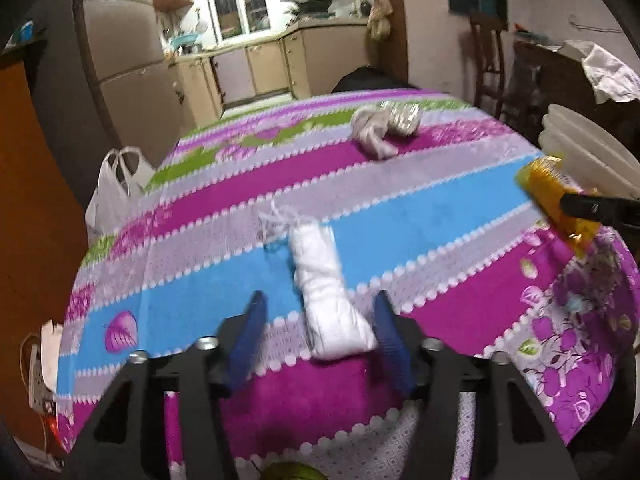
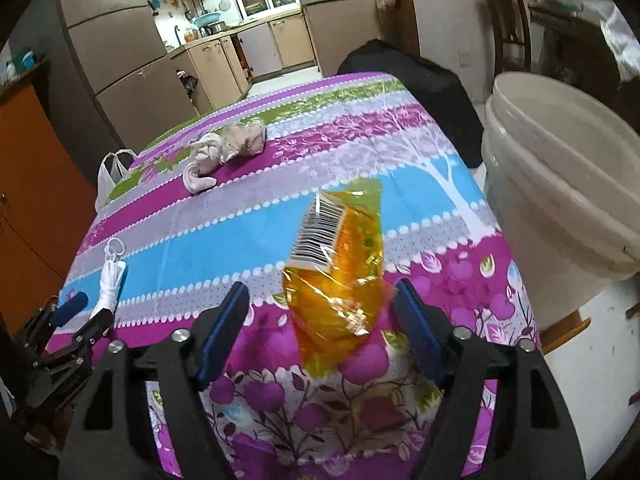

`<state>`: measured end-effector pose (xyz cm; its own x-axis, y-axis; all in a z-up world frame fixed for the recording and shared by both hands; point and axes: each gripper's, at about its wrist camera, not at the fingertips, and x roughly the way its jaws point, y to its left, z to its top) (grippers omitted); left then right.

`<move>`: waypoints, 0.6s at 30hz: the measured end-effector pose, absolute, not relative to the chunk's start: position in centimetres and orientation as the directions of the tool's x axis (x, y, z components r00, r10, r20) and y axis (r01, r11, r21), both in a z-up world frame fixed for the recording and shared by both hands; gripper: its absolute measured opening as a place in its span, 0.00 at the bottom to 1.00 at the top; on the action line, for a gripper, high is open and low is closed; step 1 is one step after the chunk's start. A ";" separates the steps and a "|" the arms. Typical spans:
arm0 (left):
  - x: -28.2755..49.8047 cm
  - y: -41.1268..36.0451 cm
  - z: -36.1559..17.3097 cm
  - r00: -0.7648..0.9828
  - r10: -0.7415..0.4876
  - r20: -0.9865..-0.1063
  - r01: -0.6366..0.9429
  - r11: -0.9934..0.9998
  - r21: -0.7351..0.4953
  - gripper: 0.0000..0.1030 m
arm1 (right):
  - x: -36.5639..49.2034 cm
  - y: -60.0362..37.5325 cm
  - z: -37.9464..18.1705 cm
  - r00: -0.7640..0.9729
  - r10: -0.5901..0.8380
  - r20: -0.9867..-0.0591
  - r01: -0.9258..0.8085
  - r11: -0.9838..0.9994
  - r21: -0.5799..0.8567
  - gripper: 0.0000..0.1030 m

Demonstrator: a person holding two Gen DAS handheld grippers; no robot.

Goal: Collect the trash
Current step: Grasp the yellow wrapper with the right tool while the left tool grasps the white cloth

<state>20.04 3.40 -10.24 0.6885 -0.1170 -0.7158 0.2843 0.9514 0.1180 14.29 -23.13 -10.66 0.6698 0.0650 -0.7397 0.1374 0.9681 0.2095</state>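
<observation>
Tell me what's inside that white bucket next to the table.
Looking into the white bucket from the right wrist view, only its pale inner wall near the rim shows, with no trash visible. The near wall covers the bottom, so what lies there can't be seen.

Both looking forward, low and close, across the striped tablecloth [image 1: 400, 200] toward the kitchen; left wrist view catching the right gripper [image 1: 576, 206] at its right edge, right wrist view catching the left gripper [image 2: 86, 312] lower left.
</observation>
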 end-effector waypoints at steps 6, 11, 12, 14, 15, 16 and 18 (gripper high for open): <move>20.2 4.0 -11.0 0.693 -0.126 -0.710 0.247 0.967 0.069 0.34 | 14.9 -22.6 -12.4 0.648 -0.018 -0.761 0.158 0.981 0.112 0.44; 20.1 4.1 -11.1 0.703 -0.147 -0.695 0.245 0.969 0.042 0.28 | 14.5 -23.3 -12.6 0.659 -0.010 -0.752 0.155 0.980 0.123 0.37; 20.1 4.3 -11.1 0.703 -0.151 -0.695 0.242 0.970 0.034 0.28 | 14.4 -23.4 -12.6 0.662 -0.007 -0.750 0.151 0.981 0.124 0.36; 20.2 4.4 -11.0 0.700 -0.156 -0.697 0.240 0.971 0.023 0.26 | 14.4 -23.4 -12.5 0.663 0.000 -0.749 0.144 0.981 0.127 0.35; 20.2 4.5 -11.0 0.698 -0.156 -0.698 0.238 0.971 0.021 0.26 | 14.3 -23.5 -12.5 0.663 0.013 -0.749 0.138 0.981 0.139 0.34; 20.2 4.6 -10.9 0.696 -0.157 -0.701 0.238 0.971 0.019 0.26 | 14.2 -23.5 -12.4 0.662 0.027 -0.749 0.134 0.979 0.154 0.34; 20.2 4.7 -10.7 0.697 -0.155 -0.701 0.234 0.972 0.018 0.26 | 13.9 -23.7 -12.2 0.664 0.060 -0.745 0.122 0.975 0.186 0.34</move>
